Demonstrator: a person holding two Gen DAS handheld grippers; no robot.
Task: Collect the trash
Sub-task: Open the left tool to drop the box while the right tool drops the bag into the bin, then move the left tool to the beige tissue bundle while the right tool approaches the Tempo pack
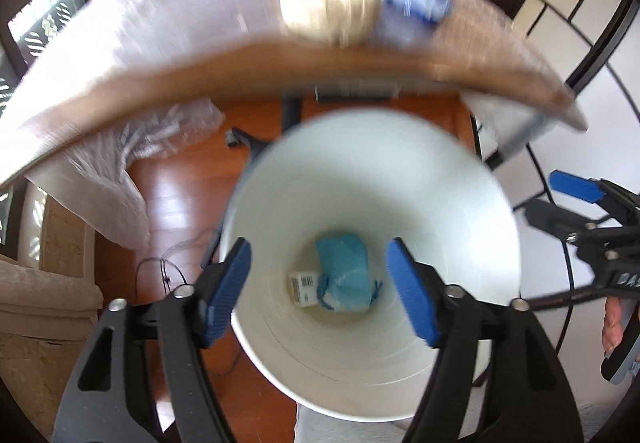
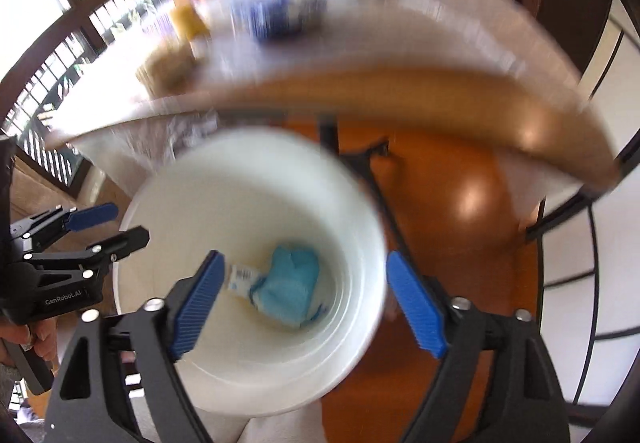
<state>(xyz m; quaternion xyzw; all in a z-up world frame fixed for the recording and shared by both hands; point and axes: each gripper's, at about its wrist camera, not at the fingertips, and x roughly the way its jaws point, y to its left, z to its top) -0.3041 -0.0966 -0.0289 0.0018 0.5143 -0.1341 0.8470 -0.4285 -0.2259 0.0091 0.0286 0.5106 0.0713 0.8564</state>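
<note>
From the left wrist view, the left gripper (image 1: 318,289) hangs over a white bin (image 1: 440,203) with its blue pads spread wide and nothing between them, looking straight down into it. At the bottom of the bin lies a crumpled light blue piece of trash (image 1: 344,271), and tucked against its left side is a small white packet with a barcode (image 1: 304,287). Beyond the bin's far rim runs the wooden edge of the surface (image 1: 280,63), badly blurred, carrying a lilac pack, a beige lump and a blue and white pack, none sharp enough to name more closely. A clear plastic sheet (image 1: 132,147) droops off the surface on the left, above the glossy orange wooden floor (image 1: 180,195). At the right edge the right gripper (image 1: 560,203) shows side-on, a fingertip of the person's hand just below it. Over to the right wrist view: the right gripper (image 2: 304,303) is also spread wide and empty, left pad over the bin's opening, right pad outside its rim (image 2: 376,243) above the floor. Down inside sit the same blue trash (image 2: 290,287) and the white packet (image 2: 240,279), touching. The left gripper (image 2: 116,227) appears at the left beside the bin, held by a hand (image 2: 36,339).
</note>
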